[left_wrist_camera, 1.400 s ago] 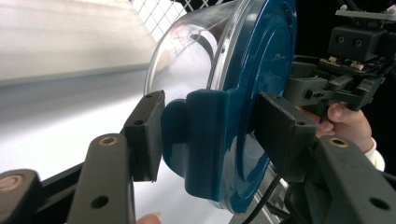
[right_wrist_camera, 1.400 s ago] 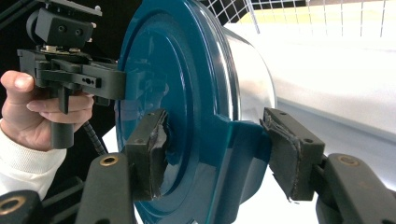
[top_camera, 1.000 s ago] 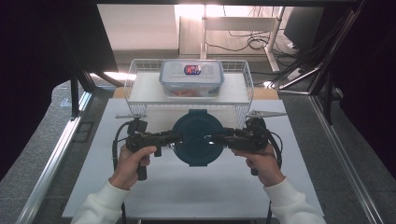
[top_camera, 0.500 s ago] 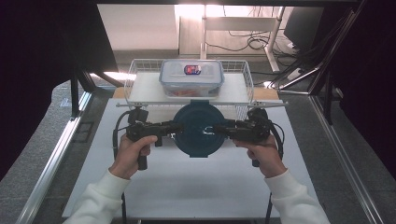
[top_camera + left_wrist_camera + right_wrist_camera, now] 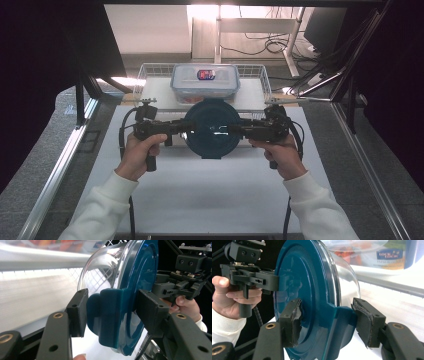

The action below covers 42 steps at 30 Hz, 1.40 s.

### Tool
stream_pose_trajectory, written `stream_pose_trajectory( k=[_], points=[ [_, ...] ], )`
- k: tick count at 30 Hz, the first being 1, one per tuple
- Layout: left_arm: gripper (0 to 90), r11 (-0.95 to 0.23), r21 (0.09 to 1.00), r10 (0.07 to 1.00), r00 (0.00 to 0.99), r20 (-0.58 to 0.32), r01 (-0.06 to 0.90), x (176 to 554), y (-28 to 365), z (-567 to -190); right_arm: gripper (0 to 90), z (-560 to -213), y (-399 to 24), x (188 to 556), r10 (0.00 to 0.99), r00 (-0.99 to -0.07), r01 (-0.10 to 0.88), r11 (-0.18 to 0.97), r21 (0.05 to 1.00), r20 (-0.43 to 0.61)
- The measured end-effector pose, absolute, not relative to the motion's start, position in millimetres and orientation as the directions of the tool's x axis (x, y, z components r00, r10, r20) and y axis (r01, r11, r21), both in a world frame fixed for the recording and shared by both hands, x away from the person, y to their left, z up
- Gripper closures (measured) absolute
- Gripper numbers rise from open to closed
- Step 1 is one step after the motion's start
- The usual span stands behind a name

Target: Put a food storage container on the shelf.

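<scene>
Gripping round glass container with teal lid (image 5: 212,129) from both sides: left gripper (image 5: 176,128) closed on the teal locking tab at 9 o'clock, right gripper (image 5: 243,131) closed on the opposite tab at 3 o'clock. In each gripper view, one pad against the lid top, the other against the tab's underside. Container at centre of the white surface (image 5: 210,200), lid up; whether lifted clear cannot be told. Wire basket (image 5: 150,75) at 12 o'clock, just beyond the container, holding a clear rectangular food box (image 5: 205,82).
</scene>
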<state>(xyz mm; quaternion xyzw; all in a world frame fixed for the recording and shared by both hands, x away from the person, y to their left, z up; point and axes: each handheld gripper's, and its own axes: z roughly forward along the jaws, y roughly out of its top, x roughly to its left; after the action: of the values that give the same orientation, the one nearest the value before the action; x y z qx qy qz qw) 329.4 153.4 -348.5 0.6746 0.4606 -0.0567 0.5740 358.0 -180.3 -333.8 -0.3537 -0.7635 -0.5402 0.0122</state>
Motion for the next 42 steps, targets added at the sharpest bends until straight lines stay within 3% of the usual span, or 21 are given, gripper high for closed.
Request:
stream_pose_trajectory(
  k=[42],
  points=[
    [44.1,0.101,0.758,0.543,0.603,-0.584,0.644,377.1,177.0,-284.4,41.9,-258.5,-155.2,404.5,0.536,-0.768,0.513,0.189,0.837,0.35]
  ],
)
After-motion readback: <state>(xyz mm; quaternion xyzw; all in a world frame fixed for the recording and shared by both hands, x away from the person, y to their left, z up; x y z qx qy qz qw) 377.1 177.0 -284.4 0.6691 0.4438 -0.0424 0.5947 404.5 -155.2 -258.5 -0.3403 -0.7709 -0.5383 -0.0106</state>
